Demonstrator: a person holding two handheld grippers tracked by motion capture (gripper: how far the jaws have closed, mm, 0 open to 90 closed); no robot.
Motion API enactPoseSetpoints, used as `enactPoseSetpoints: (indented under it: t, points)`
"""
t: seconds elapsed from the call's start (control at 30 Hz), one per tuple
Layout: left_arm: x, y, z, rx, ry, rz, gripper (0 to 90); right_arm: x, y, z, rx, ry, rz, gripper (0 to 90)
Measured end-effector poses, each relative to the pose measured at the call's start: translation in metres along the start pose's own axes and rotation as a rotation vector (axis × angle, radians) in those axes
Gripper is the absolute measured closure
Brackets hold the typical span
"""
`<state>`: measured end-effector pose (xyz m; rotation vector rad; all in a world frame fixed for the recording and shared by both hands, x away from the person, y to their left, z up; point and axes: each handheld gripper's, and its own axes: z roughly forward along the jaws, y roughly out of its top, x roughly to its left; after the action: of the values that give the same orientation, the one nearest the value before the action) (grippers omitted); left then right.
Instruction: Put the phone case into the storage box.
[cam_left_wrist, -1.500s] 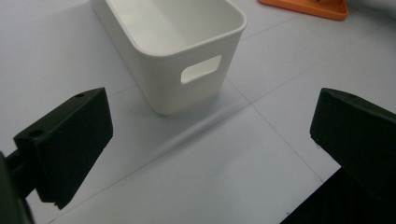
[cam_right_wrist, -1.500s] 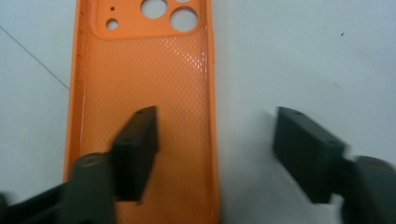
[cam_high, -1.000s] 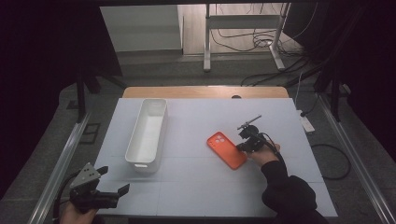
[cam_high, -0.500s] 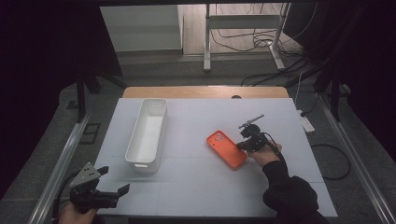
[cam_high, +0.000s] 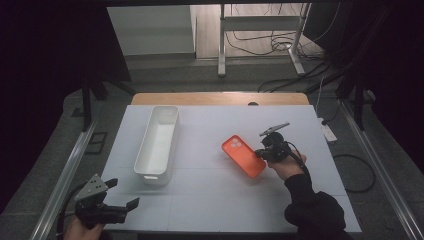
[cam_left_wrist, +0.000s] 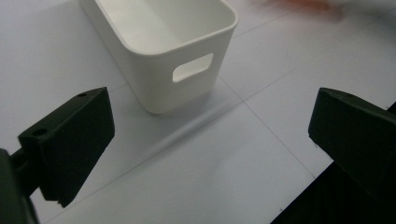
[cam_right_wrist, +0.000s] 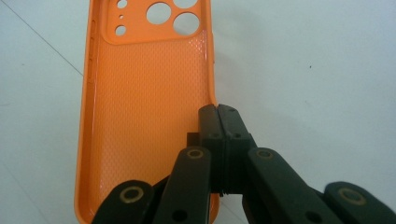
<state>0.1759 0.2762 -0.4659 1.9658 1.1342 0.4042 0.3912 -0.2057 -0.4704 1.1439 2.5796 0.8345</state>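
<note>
An orange phone case lies inside-up on the white table, right of centre, with its camera holes at the far end. My right gripper is at the case's right long edge. In the right gripper view the case stretches away from me, and the right gripper has its jaws pressed together on the case's side wall. My left gripper hovers at the table's front left corner, jaws wide apart with nothing between them. In the left gripper view, the left gripper faces the near end of a white bin.
The long white bin stands empty on the left half of the table, with a handle slot in its near end. A wooden strip runs along the table's far edge. Beyond it, cables and metal stand legs are on the floor.
My right gripper has risen slightly, with the phone case's edge pinched in it. The left gripper has stayed in place.
</note>
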Motion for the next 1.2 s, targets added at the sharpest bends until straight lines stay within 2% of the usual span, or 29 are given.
enactPoseSetpoints:
  t: [0.3, 0.53, 0.63, 0.8, 0.97, 1.1, 1.2]
  points:
    - [-0.002, 0.0, 0.0, 0.003, 0.016, 0.013, 2.0, 0.004, -0.001, -0.008, -0.012, -0.005, -0.005, 89.1]
    - [-0.004, 0.001, 0.002, 0.018, 0.047, 0.024, 0.0, 0.004, 0.0, -0.014, -0.029, -0.003, -0.003, 89.1]
    - [-0.003, 0.002, 0.002, 0.023, 0.029, -0.004, 0.0, 0.006, 0.0, -0.017, -0.035, -0.001, 0.003, 89.2]
    - [-0.001, 0.003, 0.002, 0.024, 0.017, -0.028, 0.0, 0.012, 0.001, -0.023, -0.048, 0.003, -0.017, 89.2]
    - [-0.003, 0.007, 0.003, 0.026, 0.011, -0.024, 0.0, 0.016, 0.001, -0.027, -0.058, 0.005, -0.023, 89.2]
    - [-0.005, 0.01, 0.004, 0.019, -0.017, -0.017, 0.0, 0.019, 0.0, -0.03, -0.067, 0.006, -0.026, 89.2]
    - [-0.007, 0.013, 0.005, 0.008, -0.035, 0.004, 0.0, 0.02, 0.0, -0.031, -0.072, 0.007, -0.028, 89.2]
